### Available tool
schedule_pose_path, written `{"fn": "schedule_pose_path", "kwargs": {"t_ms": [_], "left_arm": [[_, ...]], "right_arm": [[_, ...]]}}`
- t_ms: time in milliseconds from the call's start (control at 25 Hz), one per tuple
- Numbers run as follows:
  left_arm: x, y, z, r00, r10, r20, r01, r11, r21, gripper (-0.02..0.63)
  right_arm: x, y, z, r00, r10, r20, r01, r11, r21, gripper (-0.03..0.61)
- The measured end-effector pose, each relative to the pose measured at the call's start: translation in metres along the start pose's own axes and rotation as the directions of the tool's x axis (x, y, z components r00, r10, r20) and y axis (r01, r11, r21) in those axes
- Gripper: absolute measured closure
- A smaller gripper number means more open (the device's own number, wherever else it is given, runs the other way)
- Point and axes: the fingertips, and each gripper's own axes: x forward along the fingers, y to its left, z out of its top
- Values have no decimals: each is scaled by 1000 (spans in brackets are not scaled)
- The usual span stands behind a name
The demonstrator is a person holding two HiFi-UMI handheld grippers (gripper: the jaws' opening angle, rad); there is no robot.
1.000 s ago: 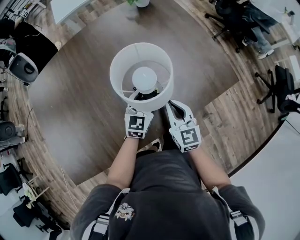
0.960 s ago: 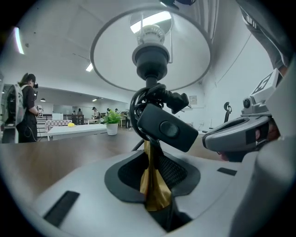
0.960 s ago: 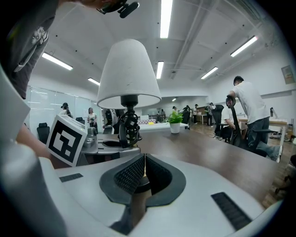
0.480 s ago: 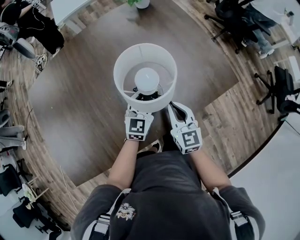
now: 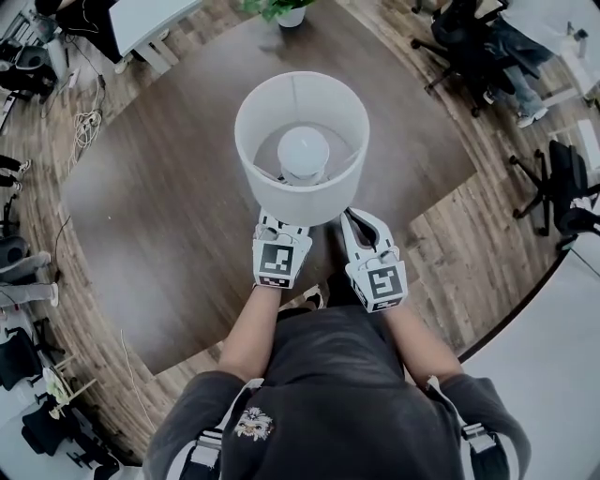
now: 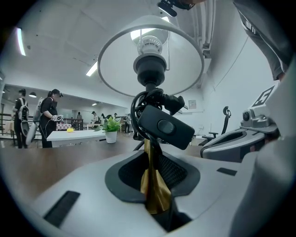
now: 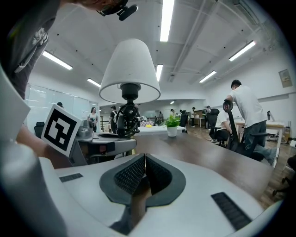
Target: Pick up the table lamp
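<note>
The table lamp (image 5: 302, 178) has a white drum shade, a white bulb (image 5: 303, 150), a thin brass stem (image 6: 150, 173) and a black cord switch (image 6: 165, 126). My left gripper (image 6: 152, 159) is shut on the brass stem just below the switch and holds the lamp upright; in the head view its tips (image 5: 281, 228) are tucked under the shade's near edge. My right gripper (image 5: 360, 225) sits beside it on the right, apart from the lamp. Its jaws (image 7: 144, 159) meet at the tips with nothing between them. The lamp (image 7: 130, 69) shows to its left.
A large dark brown table (image 5: 150, 187) lies below the lamp. A potted plant (image 5: 281, 9) stands at its far edge. Office chairs (image 5: 562, 178) and a standing person (image 7: 245, 111) are at the right; other people (image 6: 48, 115) stand by a white table (image 6: 78, 135).
The lamp has risen with my left gripper: its shade looks larger and sits higher and further right in the head view. My right gripper has hardly moved.
</note>
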Motion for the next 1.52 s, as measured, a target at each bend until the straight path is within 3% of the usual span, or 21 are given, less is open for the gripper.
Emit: {"fn": "schedule_pose_path", "kwargs": {"t_ms": [440, 1080, 1520], "left_arm": [[-9, -1, 61, 995, -6, 104, 5, 1000, 11, 526], [-42, 13, 144, 984, 8, 180, -9, 1000, 6, 526], [-75, 18, 176, 974, 16, 224, -19, 1000, 11, 525]], "right_arm": [[-7, -9, 45, 996, -14, 83, 18, 999, -42, 552], [-28, -6, 133, 975, -60, 216, 80, 993, -84, 552], [-43, 10, 168, 960, -67, 271, 102, 988, -118, 554]]}}
